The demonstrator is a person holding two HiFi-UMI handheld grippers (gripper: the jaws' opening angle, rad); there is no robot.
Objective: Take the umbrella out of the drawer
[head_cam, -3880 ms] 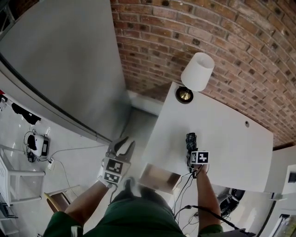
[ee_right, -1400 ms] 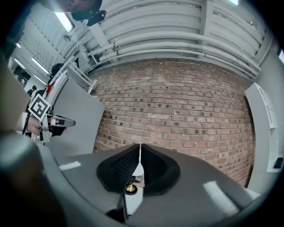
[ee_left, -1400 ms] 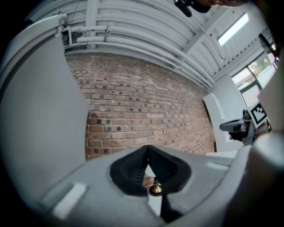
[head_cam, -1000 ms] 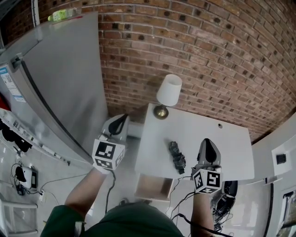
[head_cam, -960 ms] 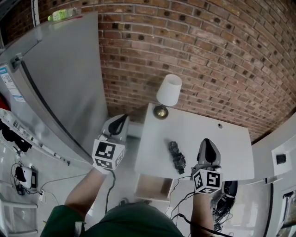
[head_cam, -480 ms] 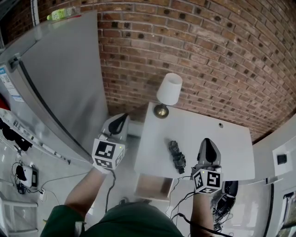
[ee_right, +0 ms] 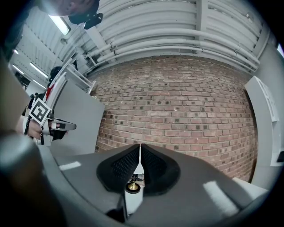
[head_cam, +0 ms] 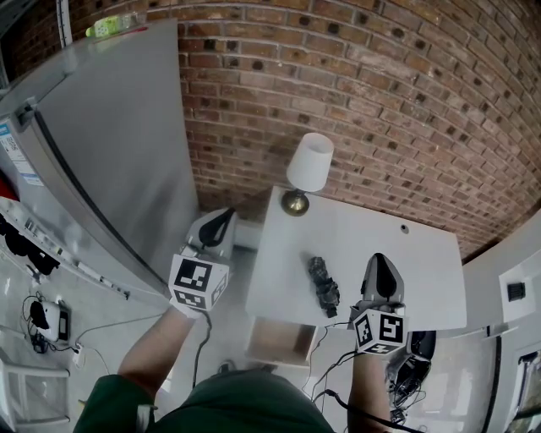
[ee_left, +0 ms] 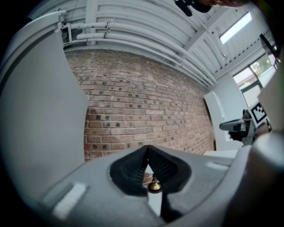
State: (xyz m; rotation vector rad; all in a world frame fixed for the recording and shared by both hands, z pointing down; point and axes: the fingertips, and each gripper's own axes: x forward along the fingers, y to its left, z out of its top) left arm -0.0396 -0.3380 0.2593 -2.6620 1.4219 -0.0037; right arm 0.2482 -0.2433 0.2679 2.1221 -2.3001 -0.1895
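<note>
Umbrella (head_cam: pixel 323 286): folded, dark, lying on the white top of the table (head_cam: pixel 423 279). It is out of the drawer, roughly midway between the lamp and the table's near edge.
Drawer (head_cam: pixel 283 341): pulled out from the table's near side, below the umbrella. Part of its brown inner floor shows.
Left gripper (head_cam: pixel 225 212): held off the table's left edge, over the floor, pointing toward the brick wall (head_cam: pixel 380 93). Jaws are closed tip to tip, with nothing clamped. In the left gripper view only the lamp's distant brass foot shows through the slot below the tips.
Right gripper (head_cam: pixel 378 259): held over the table's near right part, just right of the umbrella and apart from it. Jaws are closed, with a hairline seam and nothing between the pads.
Lamp (head_cam: pixel 310 161): white shade on a brass foot, upright at the table's far left corner, near the wall.
Tall grey cabinet (head_cam: pixel 110 144): left of the table, against the wall, with a pale green bottle (head_cam: pixel 114 25) lying on top.
Contact: neither gripper touches the umbrella, drawer or table.
</note>
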